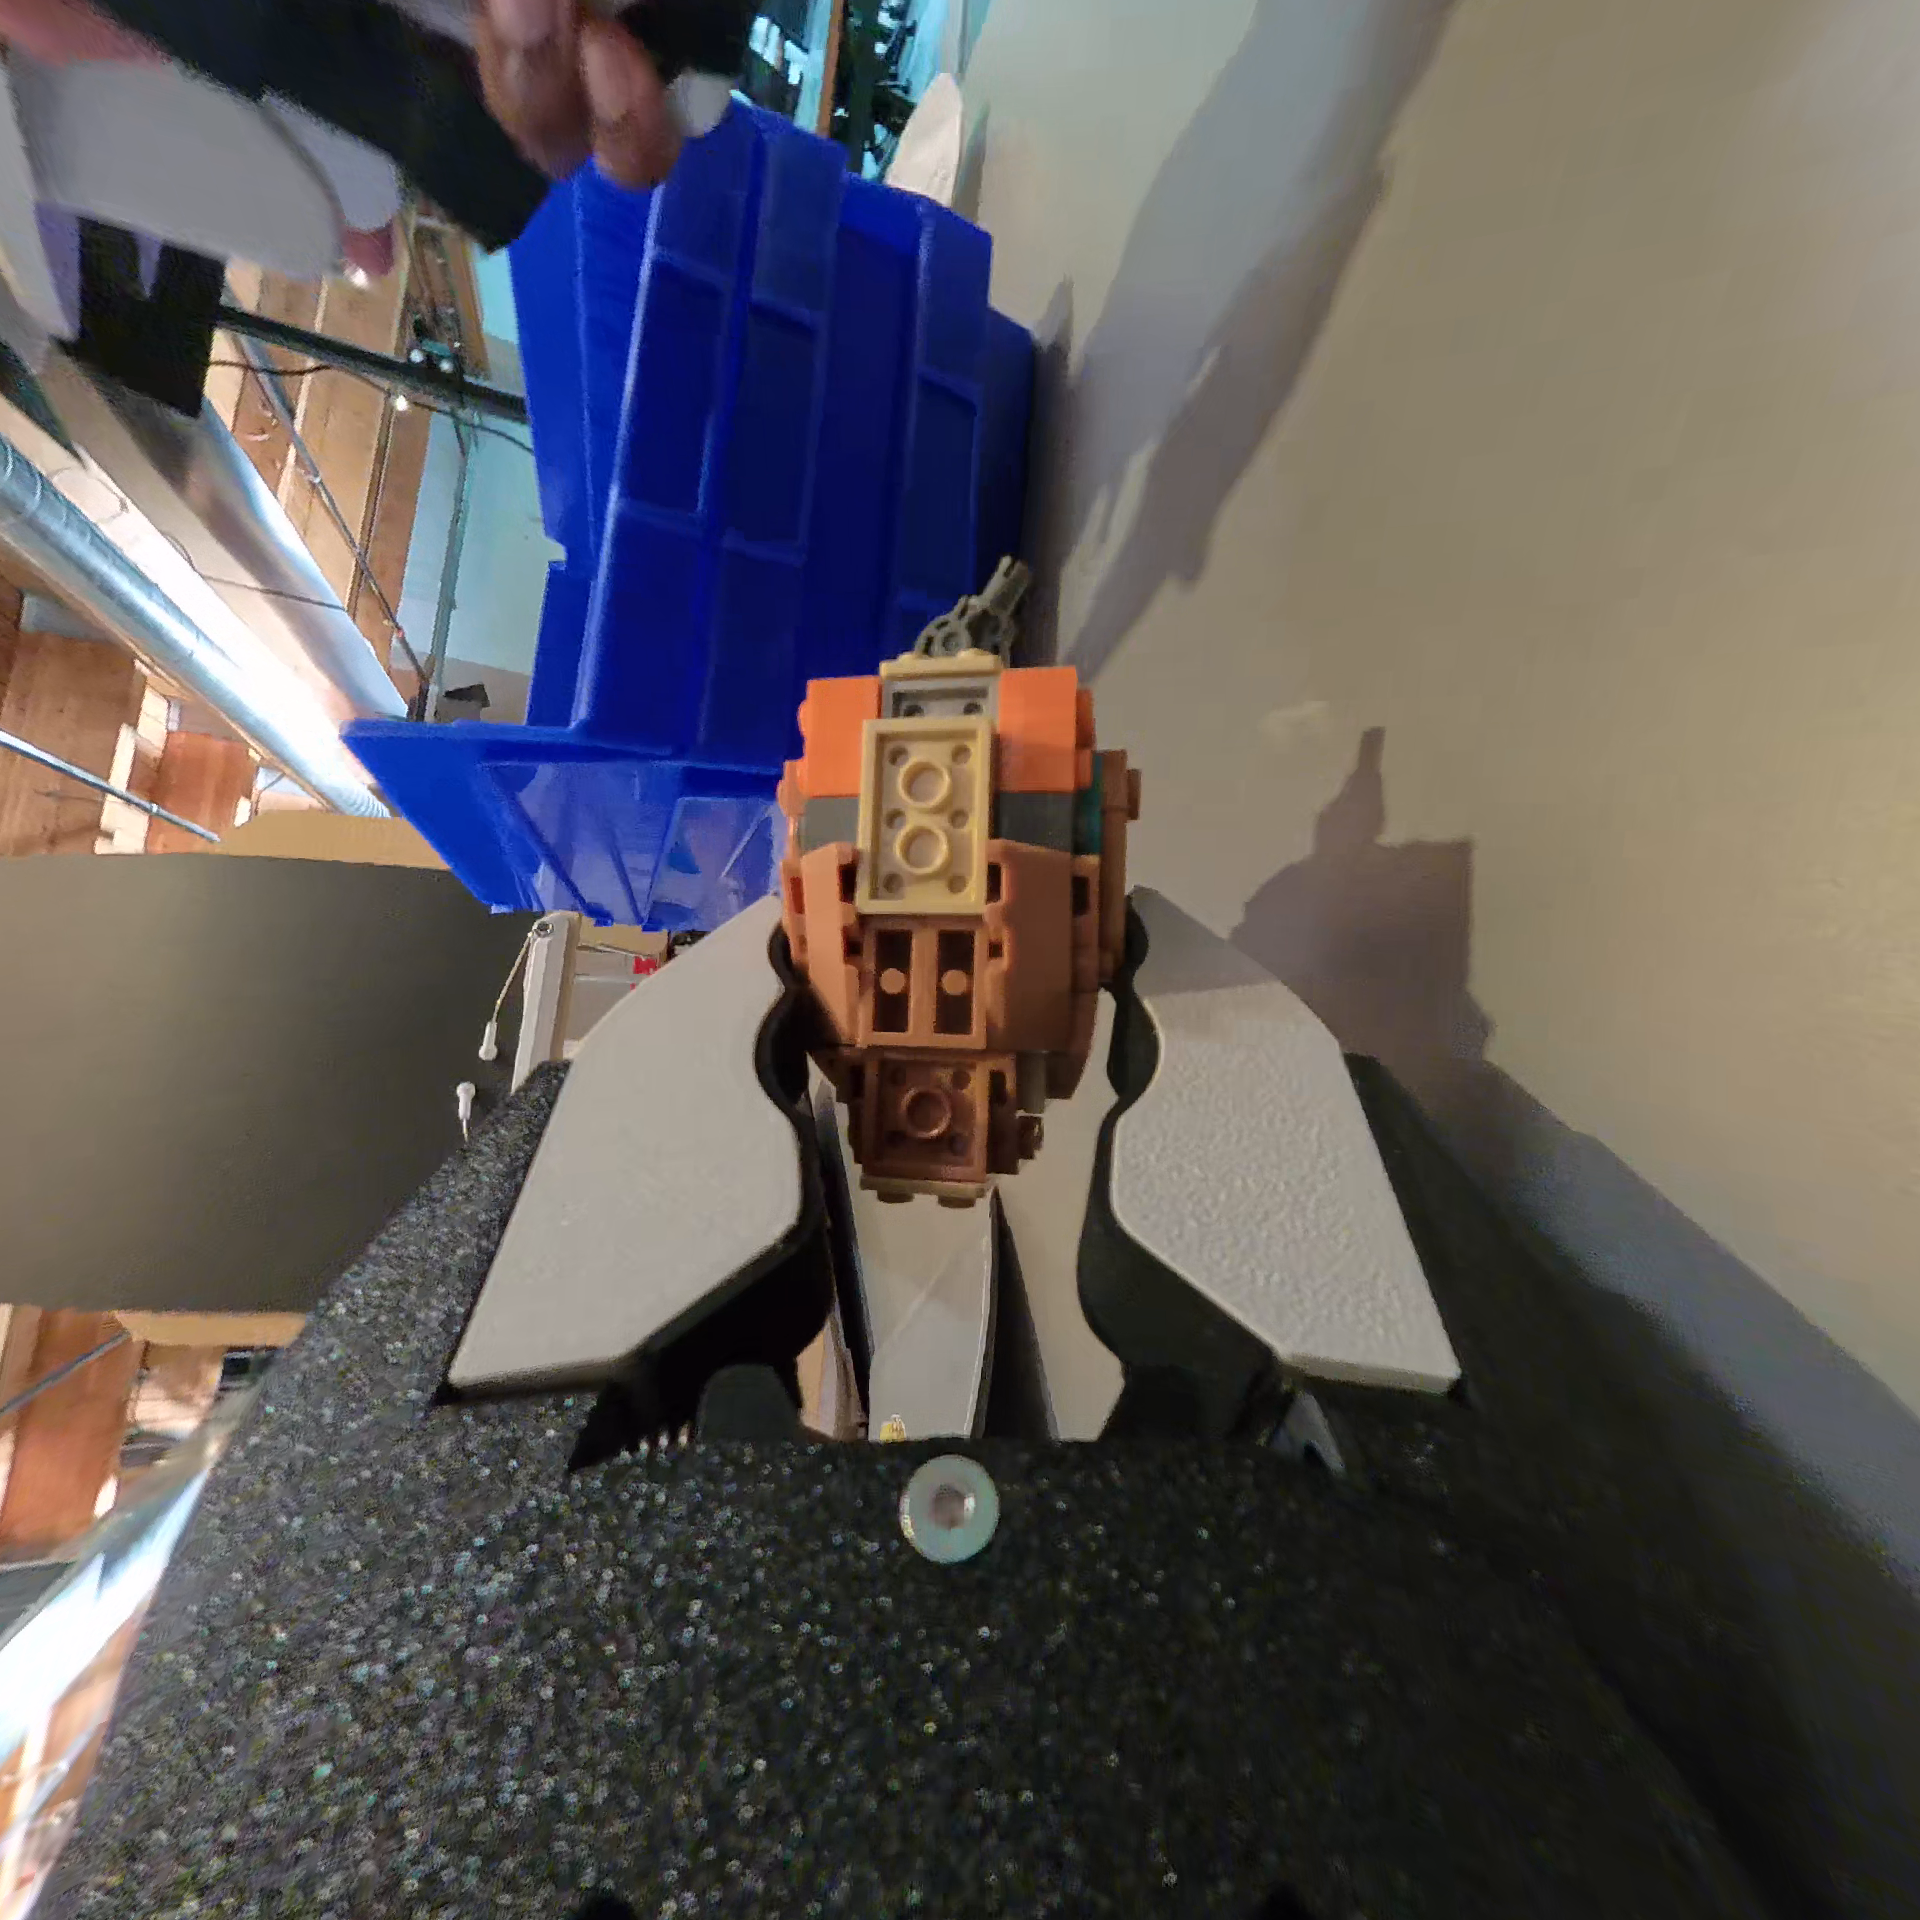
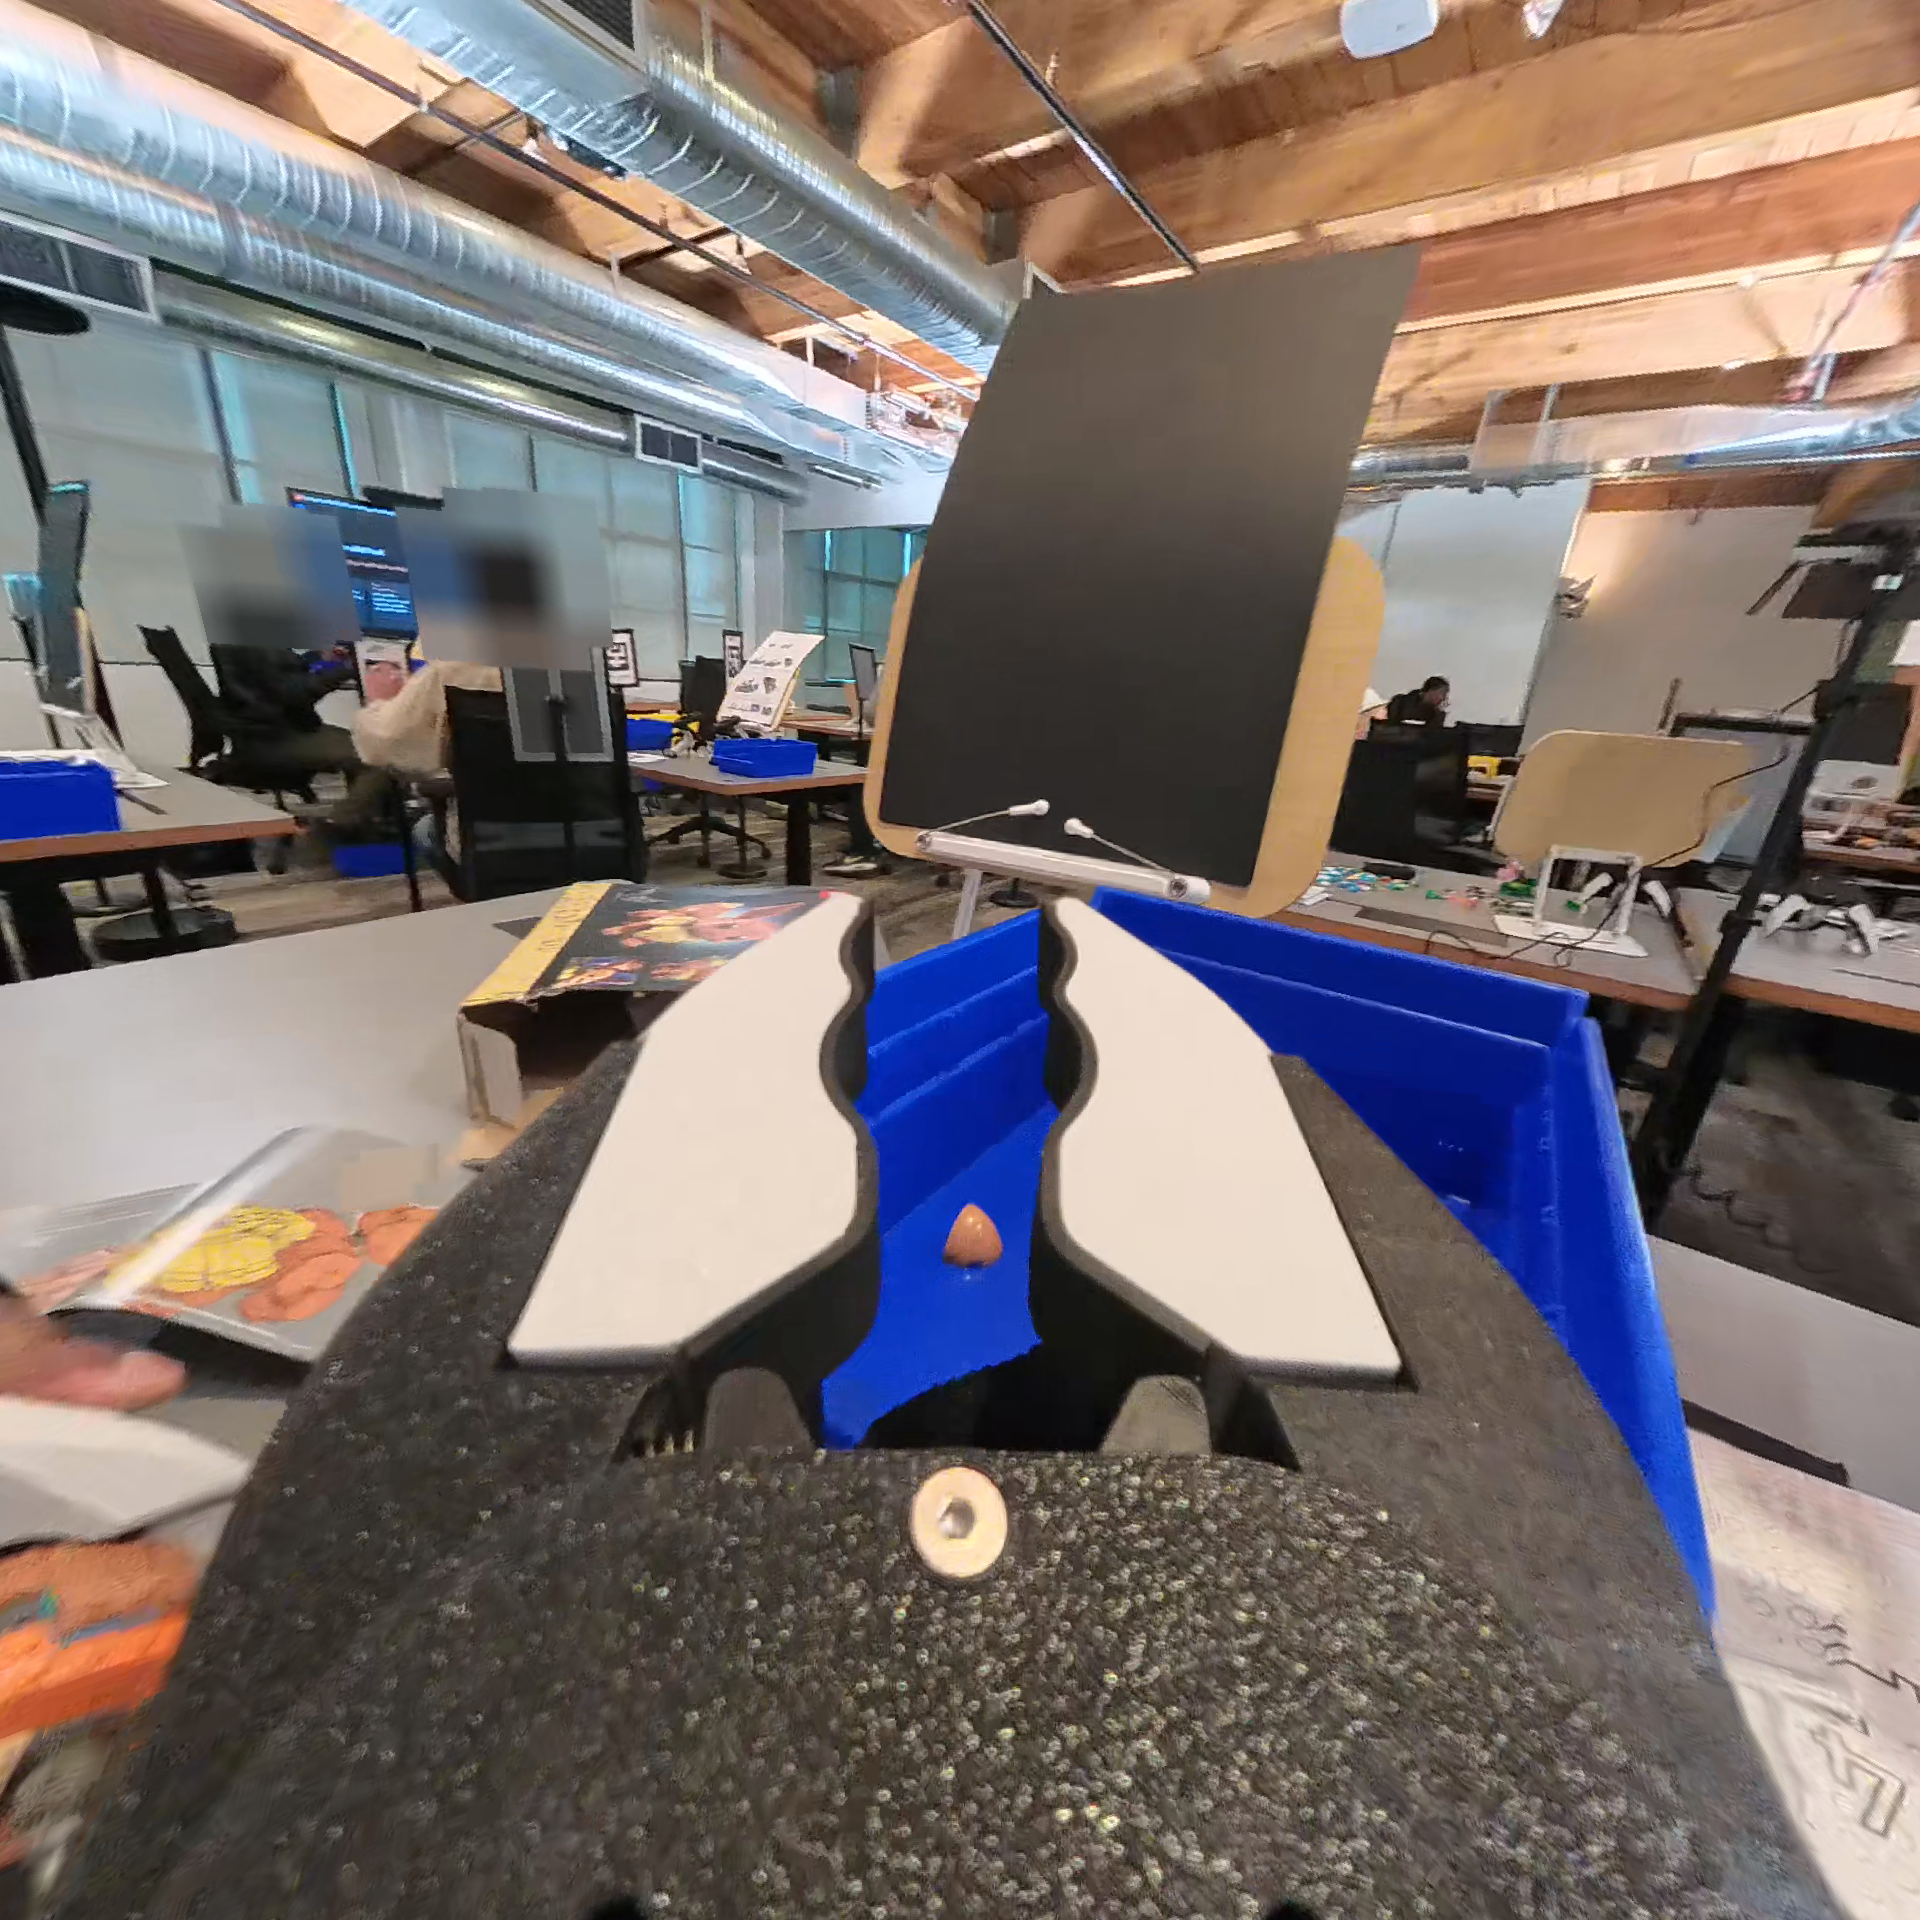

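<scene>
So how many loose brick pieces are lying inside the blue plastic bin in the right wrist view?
1: a small brown cone-shaped piece on the blue plastic bin floor, between the right gripper fingers. More may be hidden behind them.

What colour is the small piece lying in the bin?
Brown small piece, seen best in the right wrist view.

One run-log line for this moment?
left gripper: shut on brick model | right gripper: open, above blue bin | small brown piece in bin
</scene>
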Motion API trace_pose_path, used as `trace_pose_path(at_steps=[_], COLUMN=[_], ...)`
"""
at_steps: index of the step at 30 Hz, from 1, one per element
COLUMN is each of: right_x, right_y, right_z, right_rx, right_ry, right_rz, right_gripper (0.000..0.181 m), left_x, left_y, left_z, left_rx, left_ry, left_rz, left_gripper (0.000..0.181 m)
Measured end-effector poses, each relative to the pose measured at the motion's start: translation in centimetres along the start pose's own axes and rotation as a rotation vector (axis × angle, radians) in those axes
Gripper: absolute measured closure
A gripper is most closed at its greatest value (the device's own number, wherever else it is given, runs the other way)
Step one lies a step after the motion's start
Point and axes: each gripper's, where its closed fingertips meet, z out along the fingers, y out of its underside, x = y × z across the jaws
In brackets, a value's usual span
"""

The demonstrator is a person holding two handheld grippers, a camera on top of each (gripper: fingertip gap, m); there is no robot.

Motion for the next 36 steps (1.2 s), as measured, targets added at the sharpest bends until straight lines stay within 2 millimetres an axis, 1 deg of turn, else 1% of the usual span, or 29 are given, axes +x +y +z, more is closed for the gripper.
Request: trace_pose_path(at_steps=[1, 2, 4, 6, 8, 10, 11, 12, 14, 17, 21, 25, 29, 36], right_x=[-0.5, -1.6, -5.3, -9.4, -12.8, -15.8, -17.0, -17.8, -18.4, -18.4, -18.7, -19.7, -20.2, -20.5], right_y=[0.1, 0.4, 1.5, 3.2, 4.8, 5.9, 6.1, 5.9, 5.3, 4.6, 5.2, 6.3, 6.4, 6.7], right_z=[-0.3, -0.6, -1.4, -2.4, -3.4, -4.2, -4.4, -4.5, -4.5, -4.5, -4.5, -4.3, -4.2, -4.2], right_rx=[-0.012, -0.035, -0.101, -0.168, -0.213, -0.240, -0.240, -0.226, -0.193, -0.164, -0.191, -0.237, -0.251, -0.272], right_ry=[-0.022, -0.070, -0.245, -0.419, -0.536, -0.635, -0.665, -0.672, -0.645, -0.614, -0.613, -0.641, -0.656, -0.662], right_rz=[-0.006, -0.022, -0.066, -0.120, -0.174, -0.168, -0.155, -0.138, -0.118, -0.080, 0.043, 0.141, 0.229, 0.243], right_gripper=[0.152, 0.152, 0.155, 0.155, 0.155, 0.152, 0.151, 0.152, 0.150, 0.148, 0.140, 0.133, 0.134, 0.144], left_x=[-0.4, -1.0, -2.4, -4.2, -5.7, -6.9, -7.3, -7.7, -8.2, -8.8, -9.2, -9.2, -9.2, -8.9], left_y=[0.1, 0.1, 0.1, 0.1, 0.1, -0.2, -0.4, -0.3, -0.3, -0.1, 0.1, -0.1, -0.4, -0.6], left_z=[-0.1, -0.2, -0.6, -1.3, -2.1, -2.9, -3.3, -3.5, -3.9, -4.3, -4.5, -4.6, -4.7, -4.5], left_rx=[0.002, 0.008, 0.027, 0.052, 0.081, 0.116, 0.129, 0.129, 0.146, 0.149, 0.149, 0.142, 0.140, 0.130], left_ry=[-0.016, -0.037, -0.100, -0.181, -0.259, -0.322, -0.346, -0.373, -0.400, -0.431, -0.454, -0.477, -0.495, -0.493], left_rz=[-0.024, -0.051, -0.108, -0.166, -0.212, -0.241, -0.249, -0.256, -0.281, -0.308, -0.325, -0.295, -0.256, -0.225], left_gripper=[0.125, 0.125, 0.125, 0.125, 0.125, 0.125, 0.125, 0.125, 0.125, 0.125, 0.125, 0.125, 0.125, 0.125])
